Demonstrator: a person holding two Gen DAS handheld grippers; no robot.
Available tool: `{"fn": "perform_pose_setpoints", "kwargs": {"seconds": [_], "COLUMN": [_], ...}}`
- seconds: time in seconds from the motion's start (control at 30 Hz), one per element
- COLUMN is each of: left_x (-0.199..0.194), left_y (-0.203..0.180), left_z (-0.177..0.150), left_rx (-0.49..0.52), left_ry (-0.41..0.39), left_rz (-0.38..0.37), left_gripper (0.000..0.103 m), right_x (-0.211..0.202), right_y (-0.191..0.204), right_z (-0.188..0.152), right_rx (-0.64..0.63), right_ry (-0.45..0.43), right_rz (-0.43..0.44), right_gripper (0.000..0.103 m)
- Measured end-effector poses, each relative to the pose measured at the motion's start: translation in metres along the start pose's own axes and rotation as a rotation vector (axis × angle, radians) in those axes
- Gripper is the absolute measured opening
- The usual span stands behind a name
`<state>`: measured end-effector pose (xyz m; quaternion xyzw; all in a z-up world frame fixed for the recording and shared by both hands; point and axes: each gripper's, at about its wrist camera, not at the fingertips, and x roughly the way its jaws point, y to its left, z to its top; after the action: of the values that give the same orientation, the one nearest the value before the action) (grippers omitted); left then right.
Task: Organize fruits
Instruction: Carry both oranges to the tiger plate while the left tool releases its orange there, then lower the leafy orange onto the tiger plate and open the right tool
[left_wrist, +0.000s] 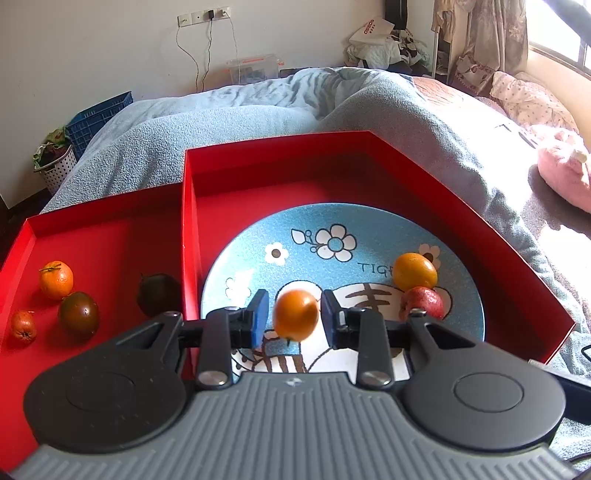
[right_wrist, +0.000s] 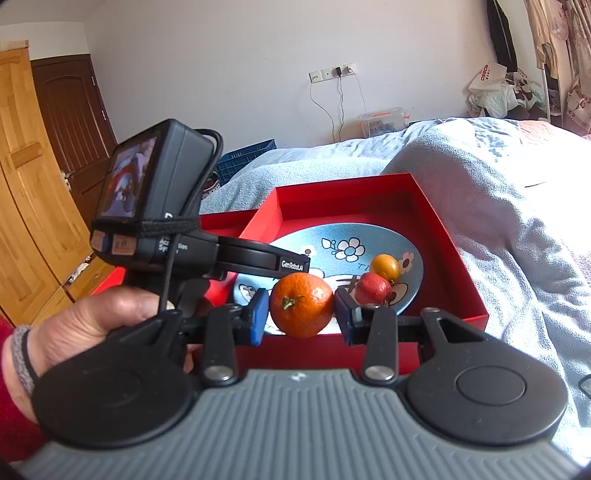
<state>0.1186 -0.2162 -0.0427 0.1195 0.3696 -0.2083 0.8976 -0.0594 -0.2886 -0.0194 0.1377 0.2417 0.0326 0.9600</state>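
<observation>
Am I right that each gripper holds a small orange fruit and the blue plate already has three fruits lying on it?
Not three. The left wrist view shows two fruits lying on the blue plate: an orange one and a red one. Each gripper, left and right, does hold an orange fruit.

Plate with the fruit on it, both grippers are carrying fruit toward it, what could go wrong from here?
1. The left gripper holds its small orange fruit above the plate; dropped from there, it may roll off into the red box.
2. It could knock the yellow fruit and red fruit that touch near the plate's edge.
3. The right gripper with its tangerine sits close behind the left one; they may collide.
</observation>
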Motion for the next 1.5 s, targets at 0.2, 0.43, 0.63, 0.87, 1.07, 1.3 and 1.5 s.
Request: {"fn": "perform_pose_setpoints", "kwargs": {"seconds": [0.2,0.43,0.63,0.87,1.07,1.3,1.5], "left_x": [-0.003,-0.015,-0.032,-0.052,-0.075,-0.100,-0.113], "left_y": [0.001,0.004,0.004,0.012,0.024,0.044,0.060], "left_z": [-0.001,0.000,0.003,0.000,-0.008,-0.024,-0.043], "left_rx": [-0.003,-0.001,0.011,-0.002,-0.015,-0.028,-0.028], "left_ry": [-0.004,-0.044,-0.085,-0.104,-0.123,-0.142,-0.148], "left_rz": [-0.006,-0.005,0.005,0.006,0.001,0.014,0.043], "left_gripper": [0.038,0.044,0.044,0.044,0.044,0.051,0.051], "right_x": [0.000,-0.003,-0.004,-0.005,-0.004,0.003,0.022], "right_y": [-0.001,-0.001,0.000,0.000,0.003,0.007,0.008], "right_z": [0.000,0.000,-0.001,-0.001,0.000,0.005,0.016], "right_rx": [0.001,-0.001,-0.002,-0.002,-0.010,-0.049,-0.093], "right_ry": [-0.005,-0.020,-0.024,-0.021,-0.015,0.002,0.043], "right_rz": [0.000,-0.003,0.001,0.001,-0.002,-0.016,-0.041], "right_gripper": [0.042,0.042,0.042,0.042,0.042,0.042,0.042]}}
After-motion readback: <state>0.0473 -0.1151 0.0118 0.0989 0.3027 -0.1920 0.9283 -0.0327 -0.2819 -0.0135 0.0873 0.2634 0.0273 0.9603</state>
